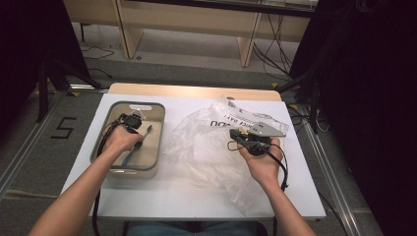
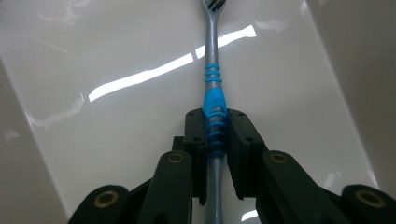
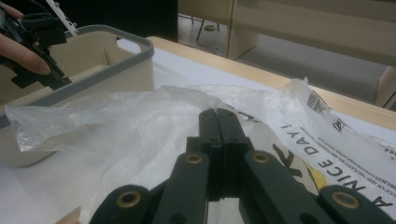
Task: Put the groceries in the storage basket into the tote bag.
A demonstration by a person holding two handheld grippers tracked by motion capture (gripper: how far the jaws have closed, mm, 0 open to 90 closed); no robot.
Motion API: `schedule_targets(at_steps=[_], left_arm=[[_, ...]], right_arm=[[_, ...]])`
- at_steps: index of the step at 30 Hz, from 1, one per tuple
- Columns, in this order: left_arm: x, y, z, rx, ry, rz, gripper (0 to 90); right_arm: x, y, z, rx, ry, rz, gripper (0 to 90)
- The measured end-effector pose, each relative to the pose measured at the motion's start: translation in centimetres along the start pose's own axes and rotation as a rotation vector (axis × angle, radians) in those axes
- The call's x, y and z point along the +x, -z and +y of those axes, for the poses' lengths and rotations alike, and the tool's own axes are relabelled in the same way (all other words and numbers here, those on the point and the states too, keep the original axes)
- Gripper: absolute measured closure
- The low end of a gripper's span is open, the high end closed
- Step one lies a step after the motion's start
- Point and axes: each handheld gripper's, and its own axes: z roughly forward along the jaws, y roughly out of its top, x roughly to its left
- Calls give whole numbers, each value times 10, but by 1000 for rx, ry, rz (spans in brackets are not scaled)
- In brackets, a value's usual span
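Your left claw (image 2: pixel 215 135) is clamping the toothbrush (image 2: pixel 213 88) by its blue-ribbed handle inside the beige bin (image 1: pixel 158 129), while your right claw (image 3: pixel 218 122) is resting fully closed and empty on the clear plastic bag (image 3: pixel 140 121) on the table (image 1: pixel 162 194).

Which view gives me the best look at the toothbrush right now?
The left gripper view: the toothbrush runs up the frame, its blue-ribbed handle clamped between the left gripper jaws over the bin floor. The high view shows only a small blue sliver of it inside the bin.
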Motion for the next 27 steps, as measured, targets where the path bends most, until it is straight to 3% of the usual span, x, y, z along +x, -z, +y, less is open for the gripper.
schedule_targets(at_steps=[9,27], left_arm=[[0,7,-2,-59,3,-8,786],[5,30,-8,-249,31,-38,785]], right_arm=[[0,0,0,-1,0,0,900],[0,0,0,0,0,1,900]])
